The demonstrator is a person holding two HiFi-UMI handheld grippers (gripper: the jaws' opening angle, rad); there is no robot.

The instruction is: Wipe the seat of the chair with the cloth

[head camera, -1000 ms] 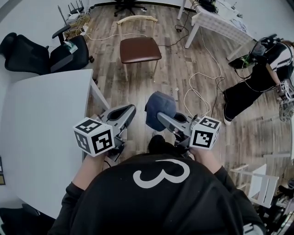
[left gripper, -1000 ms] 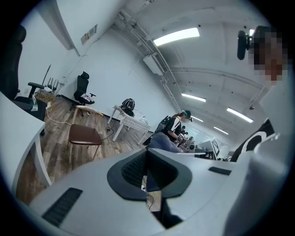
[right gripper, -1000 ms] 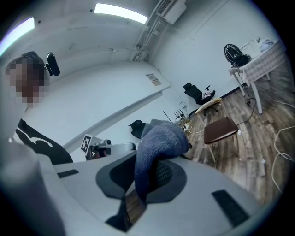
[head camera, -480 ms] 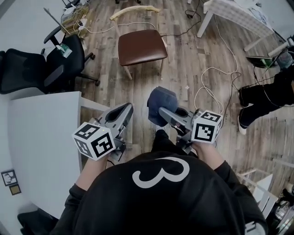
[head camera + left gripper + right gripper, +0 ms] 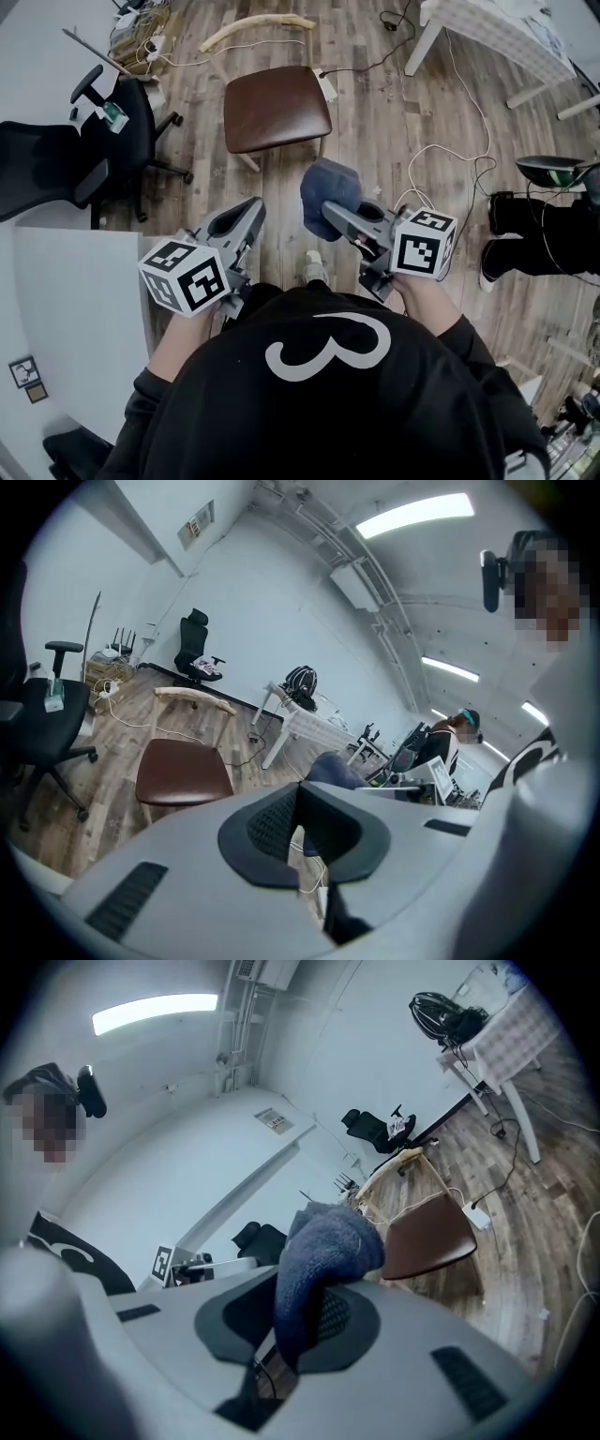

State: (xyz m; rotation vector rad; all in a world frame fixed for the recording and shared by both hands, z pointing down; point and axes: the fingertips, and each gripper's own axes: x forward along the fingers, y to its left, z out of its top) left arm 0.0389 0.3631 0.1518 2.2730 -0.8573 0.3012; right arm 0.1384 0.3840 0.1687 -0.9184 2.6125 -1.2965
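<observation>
The right gripper (image 5: 333, 214) pinches the blue cloth (image 5: 328, 187); the left gripper (image 5: 248, 214) seems pressed together, empty. The chair (image 5: 277, 105) stands farther off, with an office chair (image 5: 112, 131) to its left and cables (image 5: 441, 178) to its right.

A pale wood-plank floor (image 5: 375, 122) spreads below me, crossed by loose white cables (image 5: 450, 150). On my left stand a black office chair on castors (image 5: 112, 131) and a plain white surface (image 5: 80, 300). A white-legged table (image 5: 487, 28) sits further off on my right. White walls (image 5: 244, 602) rise to long ceiling strip lights (image 5: 412, 516).
</observation>
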